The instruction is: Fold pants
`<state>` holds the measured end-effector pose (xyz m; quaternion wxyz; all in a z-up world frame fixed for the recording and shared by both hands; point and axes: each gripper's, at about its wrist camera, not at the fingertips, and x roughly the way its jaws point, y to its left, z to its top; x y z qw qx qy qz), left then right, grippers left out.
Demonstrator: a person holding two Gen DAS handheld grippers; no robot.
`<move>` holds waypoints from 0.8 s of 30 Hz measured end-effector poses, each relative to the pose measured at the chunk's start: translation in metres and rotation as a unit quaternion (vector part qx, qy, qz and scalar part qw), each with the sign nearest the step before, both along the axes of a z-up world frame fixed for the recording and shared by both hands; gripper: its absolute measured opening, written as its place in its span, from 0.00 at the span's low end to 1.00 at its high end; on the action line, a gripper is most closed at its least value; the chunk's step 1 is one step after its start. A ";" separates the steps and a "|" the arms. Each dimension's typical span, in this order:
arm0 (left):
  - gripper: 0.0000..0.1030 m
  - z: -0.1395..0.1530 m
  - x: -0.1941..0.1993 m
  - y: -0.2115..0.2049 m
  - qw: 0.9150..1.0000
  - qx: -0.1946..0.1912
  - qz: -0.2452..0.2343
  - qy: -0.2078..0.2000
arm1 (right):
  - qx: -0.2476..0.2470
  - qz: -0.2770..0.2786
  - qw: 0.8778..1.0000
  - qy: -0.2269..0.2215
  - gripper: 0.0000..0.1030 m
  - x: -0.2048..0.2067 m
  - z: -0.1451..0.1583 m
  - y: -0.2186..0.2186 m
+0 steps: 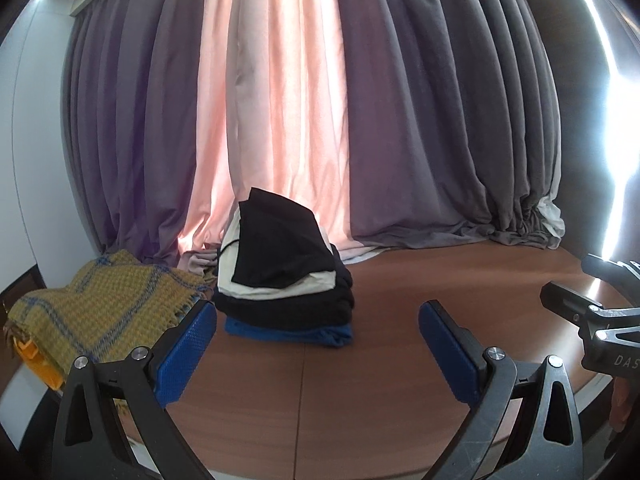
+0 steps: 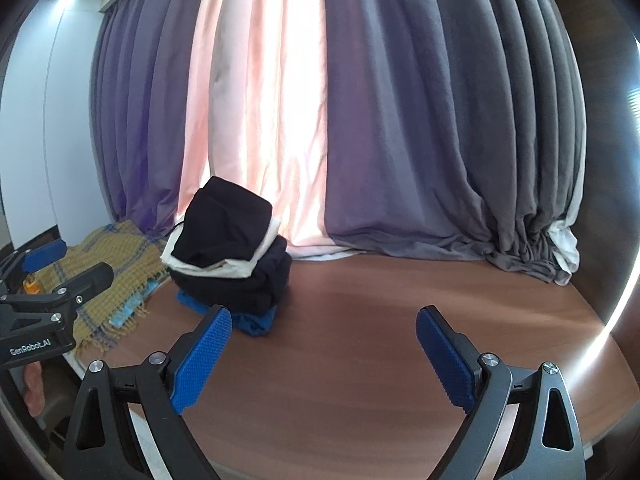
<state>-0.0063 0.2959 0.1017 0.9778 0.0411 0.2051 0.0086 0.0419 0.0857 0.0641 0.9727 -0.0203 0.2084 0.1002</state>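
A stack of folded clothes point(image 1: 282, 272) stands at the back of the brown table point(image 1: 380, 360): a black piece on top, a white one under it, then dark ones and a blue one at the bottom. It also shows in the right wrist view point(image 2: 232, 252). My left gripper point(image 1: 316, 340) is open and empty, held above the table in front of the stack. My right gripper point(image 2: 324, 344) is open and empty, to the right of the stack. Each gripper shows at the edge of the other's view.
A yellow plaid blanket point(image 1: 96, 308) lies on the left over an orange object point(image 1: 40, 364). Purple, grey and pink curtains point(image 1: 280, 100) hang behind the table and bunch on it at the back right point(image 2: 532, 248).
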 end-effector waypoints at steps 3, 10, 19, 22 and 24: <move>1.00 -0.002 -0.010 -0.006 1.000 0.001 0.003 0.003 | -0.001 -0.001 1.000 0.001 0.92 -0.014 -0.002 -0.007; 1.00 -0.002 -0.029 -0.015 1.000 -0.002 0.004 0.003 | 0.001 -0.007 1.000 0.002 0.92 -0.039 -0.004 -0.020; 1.00 -0.002 -0.041 -0.021 1.000 -0.007 0.000 0.007 | 0.002 -0.005 1.000 -0.003 0.92 -0.057 -0.002 -0.026; 1.00 -0.002 -0.043 -0.023 1.000 -0.006 -0.002 0.007 | 0.000 -0.006 1.000 -0.005 0.92 -0.061 -0.002 -0.027; 1.00 -0.001 -0.045 -0.024 1.000 -0.006 -0.004 0.006 | 0.001 -0.008 1.000 -0.005 0.92 -0.063 -0.001 -0.028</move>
